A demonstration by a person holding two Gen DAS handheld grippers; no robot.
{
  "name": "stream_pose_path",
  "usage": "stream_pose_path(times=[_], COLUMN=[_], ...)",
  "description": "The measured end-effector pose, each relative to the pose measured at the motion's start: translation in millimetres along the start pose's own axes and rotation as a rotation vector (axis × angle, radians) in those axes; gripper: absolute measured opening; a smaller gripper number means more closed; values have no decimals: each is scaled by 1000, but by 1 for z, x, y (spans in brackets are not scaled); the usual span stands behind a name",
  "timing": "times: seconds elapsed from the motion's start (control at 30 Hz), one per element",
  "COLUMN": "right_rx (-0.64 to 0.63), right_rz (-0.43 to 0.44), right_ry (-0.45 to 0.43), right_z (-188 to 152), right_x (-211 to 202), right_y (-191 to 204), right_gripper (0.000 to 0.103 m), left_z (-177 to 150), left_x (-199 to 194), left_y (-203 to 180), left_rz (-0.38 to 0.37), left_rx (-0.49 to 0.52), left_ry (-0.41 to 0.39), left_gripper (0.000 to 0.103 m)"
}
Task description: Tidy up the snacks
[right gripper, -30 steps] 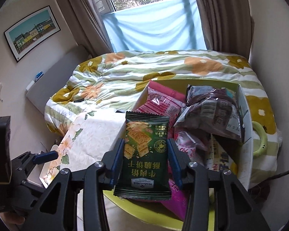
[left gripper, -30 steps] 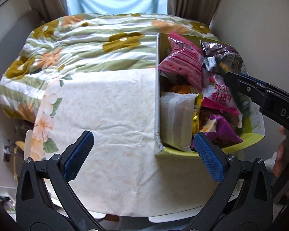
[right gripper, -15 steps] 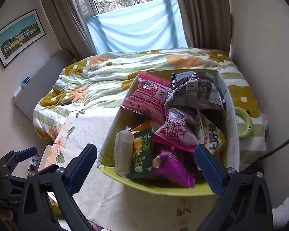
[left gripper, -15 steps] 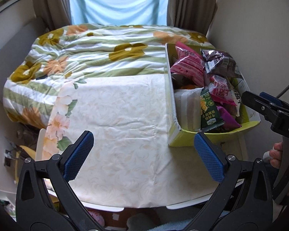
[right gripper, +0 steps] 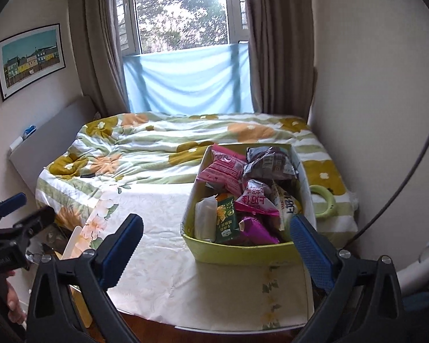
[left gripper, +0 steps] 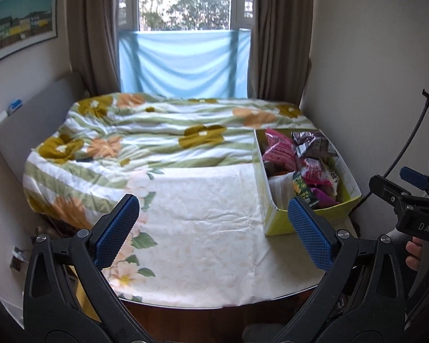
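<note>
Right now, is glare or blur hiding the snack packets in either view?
Left wrist view: the window is blown out and edges bow, yet packets in the box read clearly. Right wrist view: same backlight, the green packet stays sharp.

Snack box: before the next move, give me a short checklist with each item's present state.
1. Left hand-held gripper open and empty: ok.
2. Right hand-held gripper open and empty: ok.
3. Green cracker packet inside the snack box, upright beside the white packet: ok.
4. No snacks loose on the tablecloth: ok in both views.
5. Box fully on the table: ok; it sits back from the near edge.
6. Packets neatly arranged: not ok; the pink packet and dark packet are piled above the rim.
</note>
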State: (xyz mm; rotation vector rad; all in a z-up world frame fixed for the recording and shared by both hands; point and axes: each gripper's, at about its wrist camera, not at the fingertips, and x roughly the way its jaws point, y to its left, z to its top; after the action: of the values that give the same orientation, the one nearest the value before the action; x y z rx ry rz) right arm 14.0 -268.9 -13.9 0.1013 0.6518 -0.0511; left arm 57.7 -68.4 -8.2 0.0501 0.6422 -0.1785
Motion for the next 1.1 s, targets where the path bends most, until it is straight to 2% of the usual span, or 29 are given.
stream_pose_path(times=[0.17,0.5,1.1], right_rx=[-33,-3,0], right_rz=[-70,-74,-68], right_ry=[-31,-40,-43], right_z=[-12,-24,-24], right_x=[-24,-37,-39], right_y=[19,27,29], right_gripper=[102,102,102], left_z=[-11,-21,-21], left_x=[-30,-46,-47], left_y=[12,19,10], left_rz=[37,36,41], left_rx=[26,23,34], left_ry=[-47,-63,-70], left_gripper=[103,103,103])
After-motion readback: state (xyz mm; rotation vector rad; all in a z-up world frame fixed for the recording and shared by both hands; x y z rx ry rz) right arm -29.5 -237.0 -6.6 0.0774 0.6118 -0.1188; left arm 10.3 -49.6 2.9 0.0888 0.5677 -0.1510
